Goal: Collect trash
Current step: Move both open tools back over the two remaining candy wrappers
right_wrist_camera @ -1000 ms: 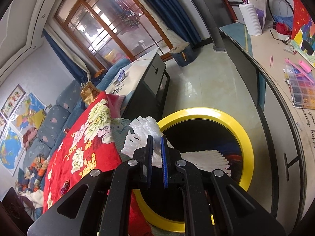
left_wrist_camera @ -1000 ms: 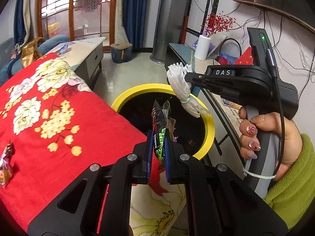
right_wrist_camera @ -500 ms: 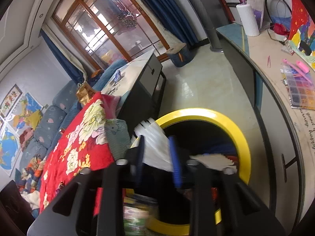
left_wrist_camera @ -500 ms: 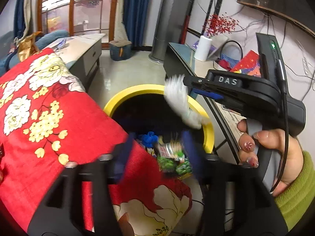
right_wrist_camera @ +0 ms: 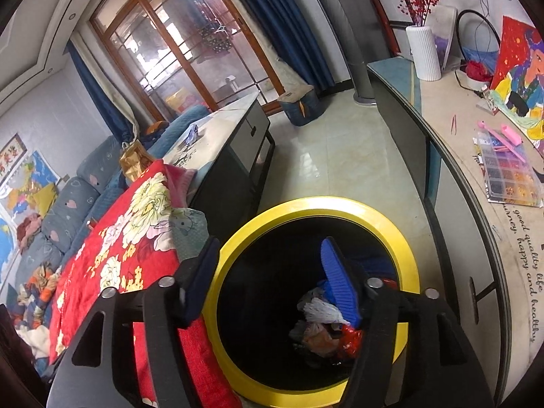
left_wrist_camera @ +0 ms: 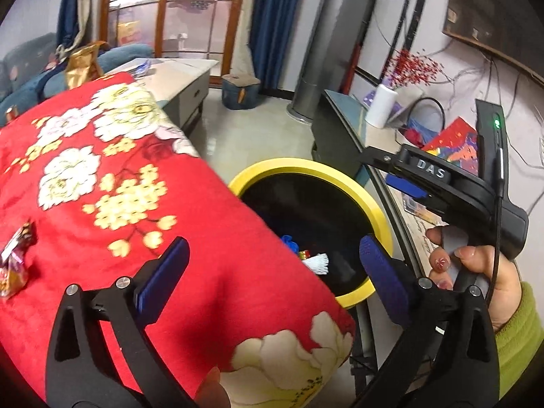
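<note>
Living room with tiled floor, window wall and furniture on both sides

A pale glossy tiled floor (right_wrist_camera: 343,156) is bounded by a wood-framed glazed window (right_wrist_camera: 190,51), through which daylight is admitted, and blue curtains (right_wrist_camera: 272,23) are hung beside it. A grey column (left_wrist_camera: 326,44) is set near a long curved counter (right_wrist_camera: 452,136), on which a white vase (right_wrist_camera: 423,52) of red berries is stood. A low cabinet (right_wrist_camera: 238,142) and a blue sofa (right_wrist_camera: 68,210) are placed opposite; a red floral blanket (left_wrist_camera: 102,183) is spread in the foreground.

The bin's (right_wrist_camera: 401,238) dark depths hide most trash, and the wrapper (left_wrist_camera: 15,265) is cut off.
</note>
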{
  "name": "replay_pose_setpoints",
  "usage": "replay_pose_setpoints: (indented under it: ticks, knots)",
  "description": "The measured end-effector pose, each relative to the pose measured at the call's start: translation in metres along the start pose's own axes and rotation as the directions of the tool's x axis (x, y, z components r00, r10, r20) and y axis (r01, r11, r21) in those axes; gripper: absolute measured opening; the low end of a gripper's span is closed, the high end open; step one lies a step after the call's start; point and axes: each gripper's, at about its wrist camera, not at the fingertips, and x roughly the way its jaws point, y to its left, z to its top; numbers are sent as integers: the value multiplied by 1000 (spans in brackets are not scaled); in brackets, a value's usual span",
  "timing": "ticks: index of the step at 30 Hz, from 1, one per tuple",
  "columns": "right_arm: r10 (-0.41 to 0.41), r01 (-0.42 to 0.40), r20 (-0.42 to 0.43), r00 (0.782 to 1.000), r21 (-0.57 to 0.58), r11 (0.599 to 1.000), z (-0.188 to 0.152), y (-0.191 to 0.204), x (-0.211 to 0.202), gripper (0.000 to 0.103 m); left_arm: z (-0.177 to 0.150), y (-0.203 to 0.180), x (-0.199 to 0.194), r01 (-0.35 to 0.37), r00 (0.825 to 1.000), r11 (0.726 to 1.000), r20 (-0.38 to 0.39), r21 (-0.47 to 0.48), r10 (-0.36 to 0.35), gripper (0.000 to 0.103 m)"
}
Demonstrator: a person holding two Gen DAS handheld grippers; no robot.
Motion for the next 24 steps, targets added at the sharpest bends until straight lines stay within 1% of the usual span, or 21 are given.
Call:
replay_pose_setpoints:
  ticks: [5,10,24]
  knots:
    - [6,-6,-5,1000,-24,1000,-1,9,1,63,-3,16,-15,-42,999,999,25,-30,43,92]
    - [28,-29,-14,1000,-68,997,-5,27,1,64,-4,36,-30,-77,996,995,48,-70,81,92]
    - [101,-110,-57,993,-184,977,-20,86,1,64,-5,87,-72,-168,975,971,115,-169,189,92]
